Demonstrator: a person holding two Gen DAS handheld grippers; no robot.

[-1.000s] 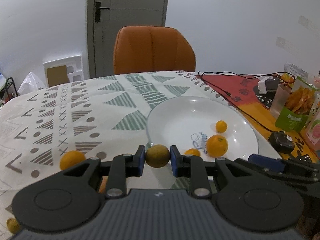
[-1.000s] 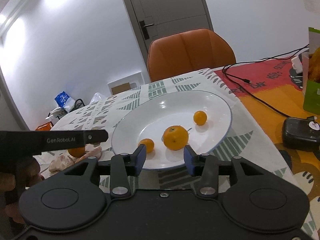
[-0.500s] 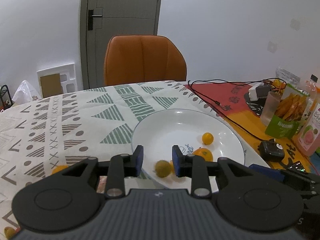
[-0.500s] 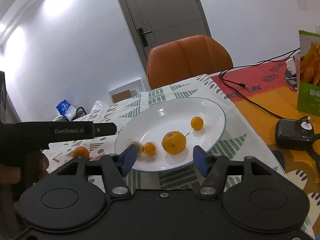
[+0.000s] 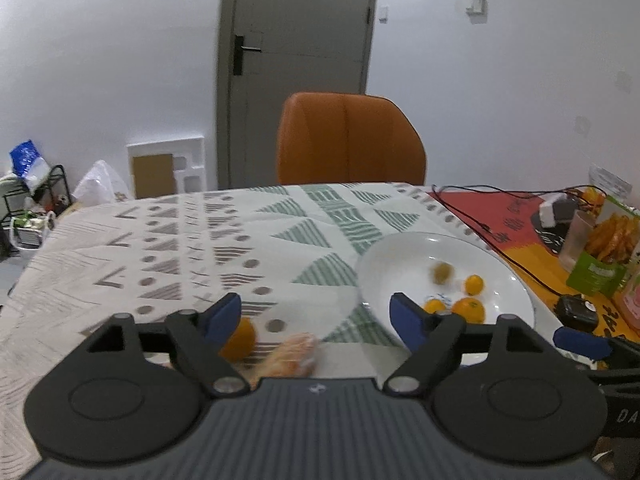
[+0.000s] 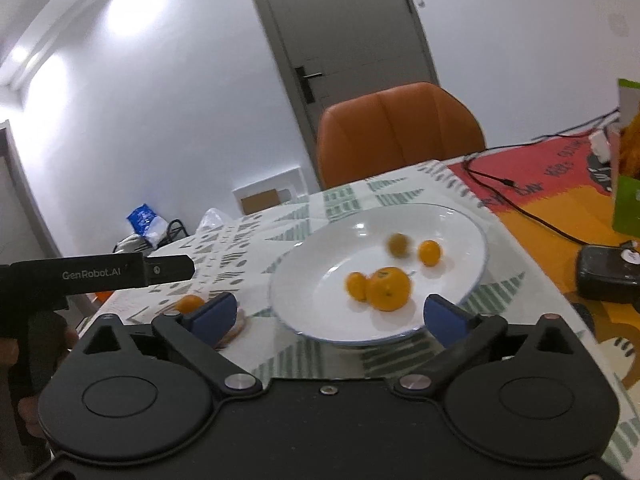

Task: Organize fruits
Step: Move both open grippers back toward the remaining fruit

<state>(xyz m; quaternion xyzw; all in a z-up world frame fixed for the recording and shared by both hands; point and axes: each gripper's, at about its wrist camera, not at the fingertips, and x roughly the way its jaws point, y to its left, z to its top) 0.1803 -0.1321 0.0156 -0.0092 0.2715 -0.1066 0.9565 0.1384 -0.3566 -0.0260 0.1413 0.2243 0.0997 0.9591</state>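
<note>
A: Left wrist view first — what has changed?

B: A second ago the left gripper [image 5: 316, 316] was clamped on the greenish fruit [image 5: 442, 273]. Now its jaws stand wide apart with nothing between them, and that fruit lies blurred in the white plate [image 5: 404, 252], towards the far side. Three oranges sit near it: a small orange [image 5: 474, 284], another small one [image 5: 434, 305] and the big orange [image 5: 468, 309].

A: And off the plate?

B: A loose orange [image 5: 240, 338] lies on the patterned tablecloth [image 5: 180, 248], just behind the left fingertip, with a crinkled wrapper [image 5: 292, 356] beside it. An orange chair [image 5: 350, 140] stands at the far edge, a grey door [image 5: 296, 60] behind it. Black cables cross the red and orange mat on the right.

A: Right wrist view?

B: The right gripper [image 6: 334, 316] has spread wider than half a second ago — jaws apart, empty, hovering near the plate's [image 6: 304, 256] closer rim. The greenish fruit [image 6: 398, 244] is blurred here too, just left of the far small orange [image 6: 429, 252]. It looks roundish; I cannot tell any long axis or which way it points.

A: Anything else?

B: The left gripper's black body [image 6: 100, 274] juts in from the left.
</note>
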